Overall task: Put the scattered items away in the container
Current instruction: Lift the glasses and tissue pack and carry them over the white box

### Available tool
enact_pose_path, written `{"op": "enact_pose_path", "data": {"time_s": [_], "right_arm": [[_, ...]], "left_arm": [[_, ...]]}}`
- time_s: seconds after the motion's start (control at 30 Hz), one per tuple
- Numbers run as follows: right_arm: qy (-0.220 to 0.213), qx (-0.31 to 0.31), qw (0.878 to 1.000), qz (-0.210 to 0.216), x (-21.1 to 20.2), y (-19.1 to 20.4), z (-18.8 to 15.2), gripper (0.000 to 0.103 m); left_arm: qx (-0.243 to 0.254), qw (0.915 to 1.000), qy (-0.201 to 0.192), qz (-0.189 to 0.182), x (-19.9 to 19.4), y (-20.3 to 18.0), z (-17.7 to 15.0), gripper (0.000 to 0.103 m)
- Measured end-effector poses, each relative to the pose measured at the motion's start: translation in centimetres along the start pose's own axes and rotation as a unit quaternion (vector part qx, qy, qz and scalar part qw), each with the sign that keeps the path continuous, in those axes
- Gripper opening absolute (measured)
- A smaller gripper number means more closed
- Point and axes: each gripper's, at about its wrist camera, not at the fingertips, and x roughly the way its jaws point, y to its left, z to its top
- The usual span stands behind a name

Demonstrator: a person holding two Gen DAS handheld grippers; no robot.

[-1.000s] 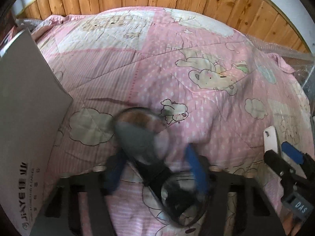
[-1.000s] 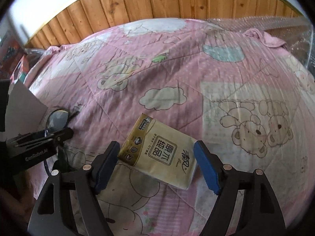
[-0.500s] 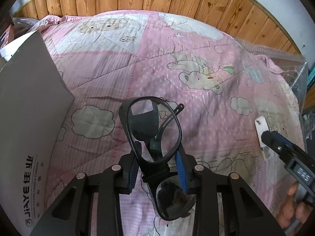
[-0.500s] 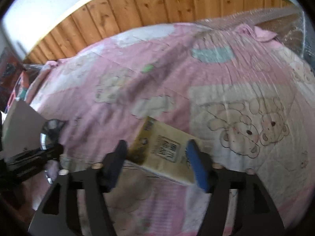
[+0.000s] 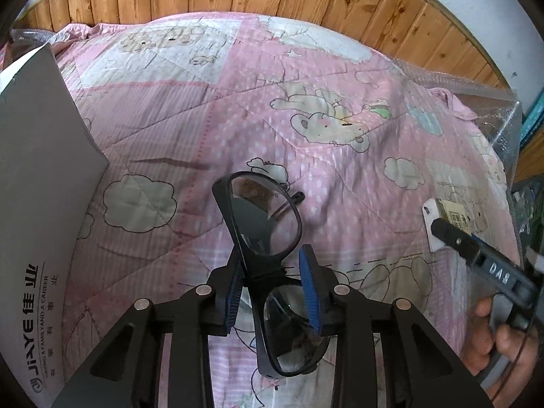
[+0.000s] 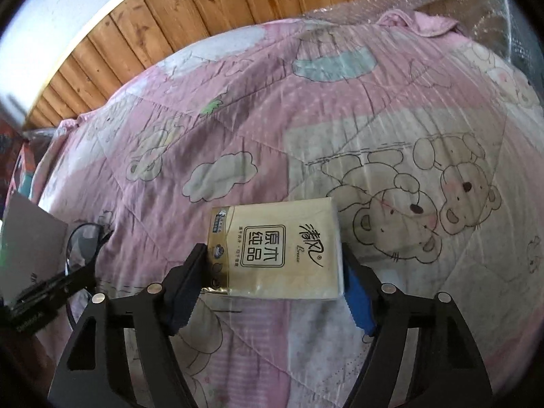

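The left gripper is clamped on a pair of black-framed glasses, its blue-padded fingers pressing on the frame near the bridge. The glasses stand on end between the fingers, one lens rising above the fingertips and the other hanging below them, with a folded temple arm showing behind the upper lens. They are held clear of the pink cartoon-print quilt that covers the bed. At the left edge of the left wrist view stands a grey cardboard box, its wall printed with a logo and lettering; the glasses are near it but apart from it, outside the box.

The right gripper is closed on a pack of tissues, a flat yellow-beige packet with printed characters on its top face. Its fingers press against the two short sides of the pack, the right blue pad partly hidden under the packet's edge. Whether the pack touches the quilt or is lifted just above it cannot be told. In the left wrist view this gripper appears at the far right with the person's hand on its handle.

A wooden plank headboard runs behind the bed, and bubble wrap lies along the far right edge.
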Motion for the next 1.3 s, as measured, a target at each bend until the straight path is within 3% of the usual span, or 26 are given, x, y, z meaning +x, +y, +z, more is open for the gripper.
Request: {"op": "enact_pose_path", "data": {"time_s": [0.07, 0.1, 0.13, 0.17, 0.27, 0.33, 0.37, 0.4, 0.63, 0.67, 1.3], "right_arm": [[-0.002, -0.008, 1.000, -0.007, 0.0, 0.3, -0.1, 0.077], [-0.003, -0.013, 1.000, -0.010, 0.1, 0.5, -0.2, 0.078], [-0.003, -0.017, 1.000, -0.014, 0.3, 0.6, -0.2, 0.078], [-0.004, -0.023, 1.000, -0.019, 0.3, 0.8, -0.3, 0.078], [-0.002, -0.034, 0.999, -0.028, 0.5, 1.0, -0.4, 0.076], [0.000, -0.034, 0.999, -0.029, 0.5, 1.0, -0.3, 0.076], [0.001, -0.029, 0.999, -0.028, 0.4, 0.9, -0.3, 0.075], [0.003, -0.025, 0.999, -0.025, 0.3, 0.9, -0.3, 0.074], [-0.001, -0.015, 1.000, 0.004, -1.2, 1.8, -0.3, 0.073], [-0.002, -0.014, 1.000, 0.008, -1.4, 2.0, -0.3, 0.073], [-0.017, -0.053, 0.996, 0.063, -6.5, 7.0, -3.4, 0.073]], "left_arm": [[0.009, 0.9999, -0.003, 0.006, -0.4, -0.1, -0.2, 0.034], [0.015, 0.9998, -0.003, 0.016, -0.4, -0.2, -0.4, 0.040], [0.016, 0.9996, 0.000, 0.025, -0.2, -0.2, -0.5, 0.048], [0.013, 0.9993, 0.005, 0.034, 0.1, -0.1, -0.7, 0.067], [0.009, 0.9994, 0.004, 0.034, 1.0, 0.1, -1.0, 0.071], [0.023, 0.9988, -0.005, 0.044, 1.1, -0.2, -1.0, 0.066], [0.022, 0.9988, -0.010, 0.044, 0.9, -0.1, -0.9, 0.050], [0.013, 0.9993, -0.012, 0.032, 0.5, 0.3, -0.8, 0.041], [0.006, 0.9995, -0.031, 0.001, -3.0, 0.7, -1.3, 0.031], [0.009, 0.9993, -0.036, 0.001, -3.7, 0.5, -1.5, 0.025], [0.013, 0.9969, -0.068, 0.035, -11.2, 1.2, -4.8, 0.024]]}}
